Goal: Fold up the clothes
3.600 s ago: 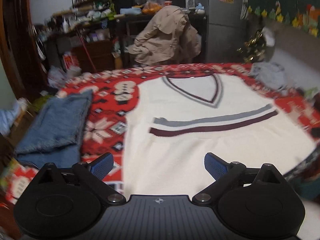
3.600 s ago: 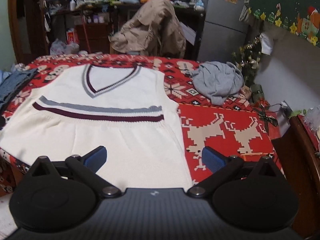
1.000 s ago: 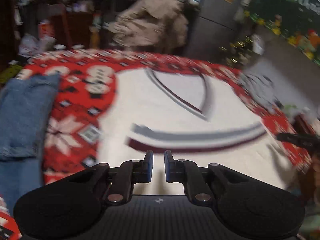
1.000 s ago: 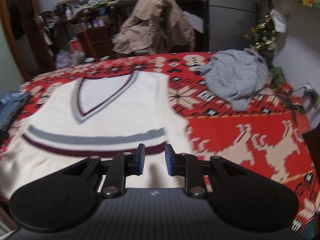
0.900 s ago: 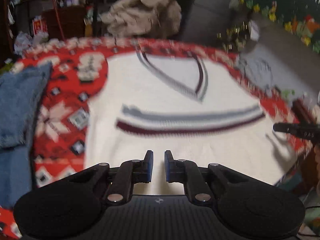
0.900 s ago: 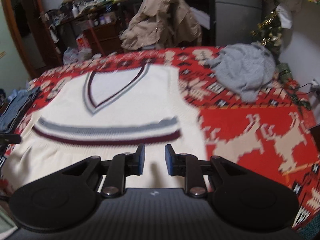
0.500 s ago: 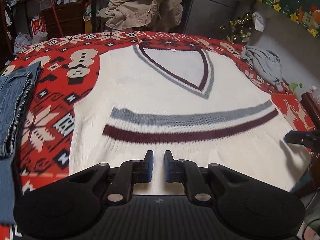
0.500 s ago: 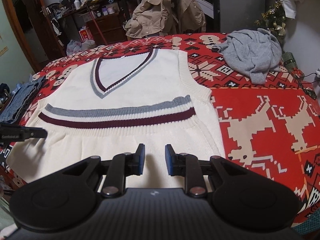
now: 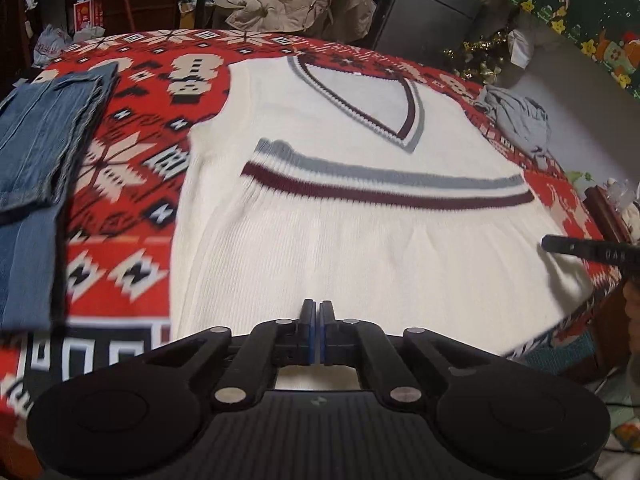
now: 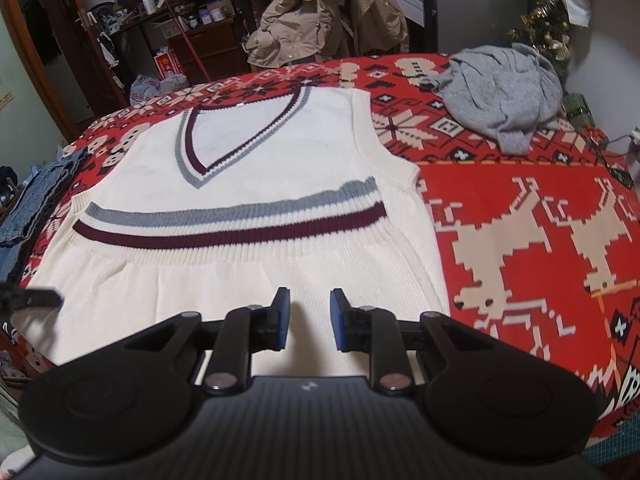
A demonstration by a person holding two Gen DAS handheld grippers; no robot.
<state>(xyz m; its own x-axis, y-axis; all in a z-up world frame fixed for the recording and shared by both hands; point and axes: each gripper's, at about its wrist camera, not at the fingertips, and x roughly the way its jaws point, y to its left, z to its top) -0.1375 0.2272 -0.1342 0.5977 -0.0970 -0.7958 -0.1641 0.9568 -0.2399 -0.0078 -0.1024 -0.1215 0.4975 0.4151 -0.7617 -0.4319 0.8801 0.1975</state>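
A cream knitted vest with a V-neck and grey and maroon stripes lies flat, front up, on a red patterned blanket. My left gripper hovers over the vest's lower part near its hem, jaws shut, and no cloth shows between the pads. The same vest fills the right wrist view, where my right gripper hangs over its lower right part. Its jaws stand a little apart with nothing between them. Each gripper's finger shows at the edge of the other's view.
Folded blue jeans lie on the blanket left of the vest. A crumpled grey sweater sits at the far right. A beige jacket hangs on a chair behind the bed, before cluttered shelves. The blanket right of the vest is bare.
Both grippers went from wide open to nearly closed. In the last half second the left jaws closed fully and the left gripper dropped closer to the vest. The right gripper barely moved.
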